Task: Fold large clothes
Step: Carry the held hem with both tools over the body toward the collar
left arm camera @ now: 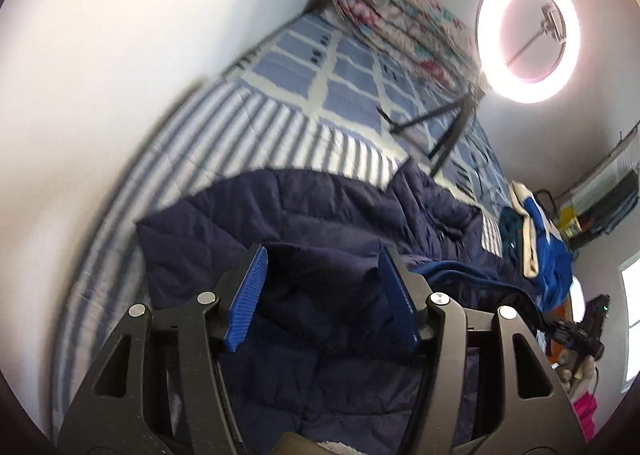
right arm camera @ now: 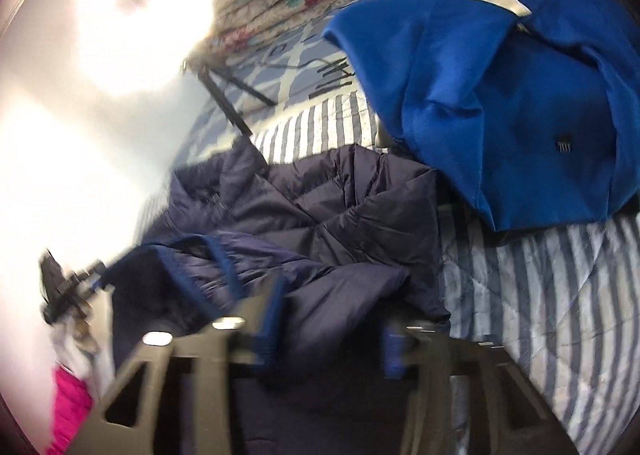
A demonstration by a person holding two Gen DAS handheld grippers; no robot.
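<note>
Both hand-held grippers, left [left arm camera: 322, 295] and right [right arm camera: 330, 319], spread over the puffy, slippery jacket [left arm camera: 320, 223]; pinch its hem

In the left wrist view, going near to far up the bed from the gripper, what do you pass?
left gripper → navy puffer jacket → striped band of the bedspread → blue checked part of the bedspread → rolled floral quilt at the far end.

My right gripper [right arm camera: 328, 331] smears with motion blur, so its jaws' spread is unclear. Glare swallows the ring light [right arm camera: 140, 15]. The navy puffer jacket [left arm camera: 320, 255] runs off the left view's bottom edge.
</note>
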